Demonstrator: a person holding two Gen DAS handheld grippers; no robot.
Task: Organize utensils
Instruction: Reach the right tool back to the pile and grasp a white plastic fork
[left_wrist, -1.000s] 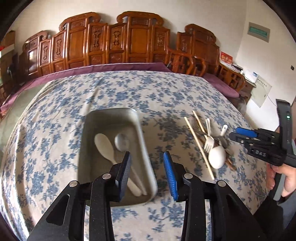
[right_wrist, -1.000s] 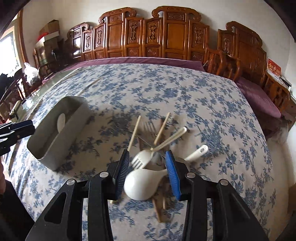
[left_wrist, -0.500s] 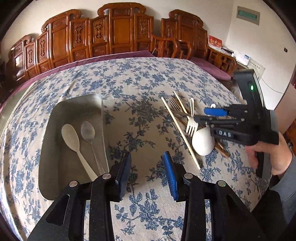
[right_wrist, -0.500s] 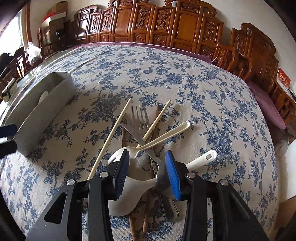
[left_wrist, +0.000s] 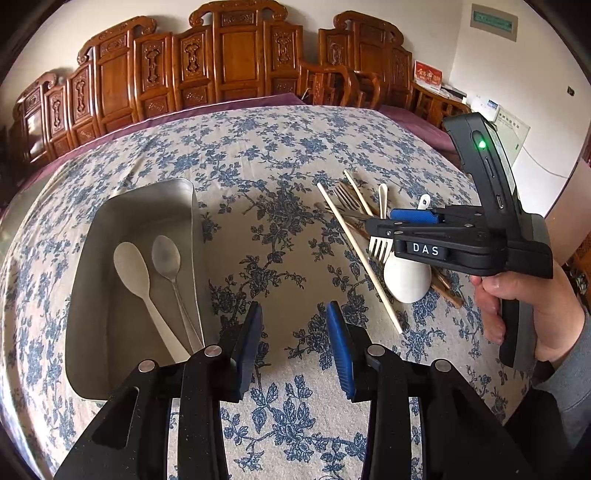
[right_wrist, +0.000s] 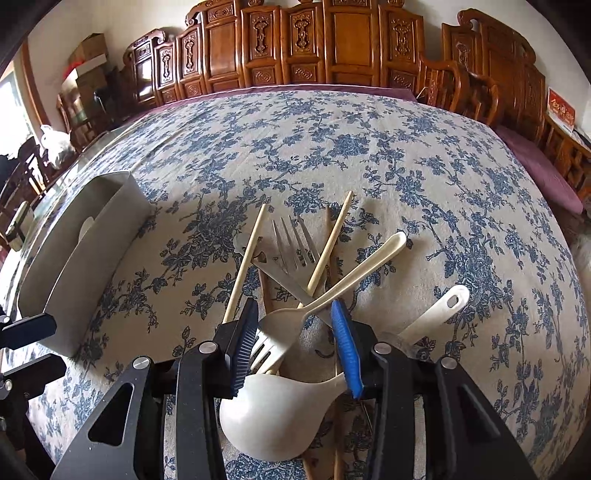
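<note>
- The loose utensils lie in a crossed heap on the desk (right_wrist: 424, 155): a cream plastic fork (right_wrist: 295, 317) on top, a metal fork (right_wrist: 295, 240) under it, pale chopsticks (right_wrist: 245, 266) slanting across, and a white ladle (right_wrist: 273, 417) nearest the camera.
- The right gripper (right_wrist: 295, 347) is lowered over this heap with its jaws partly apart, straddling the cream fork's head; the pads seem not to press on it, so I judge this a lining-up for a pick from the top of the pile.
- The metal tray (left_wrist: 92, 295), well apart to the left, already holds a cream spoon (left_wrist: 133, 269) and a metal spoon (left_wrist: 168, 258) side by side, so it looks like the sorting place.
- The left gripper (left_wrist: 293, 347) hovers just beside the tray, jaws partly apart and empty, probably waiting.
</note>
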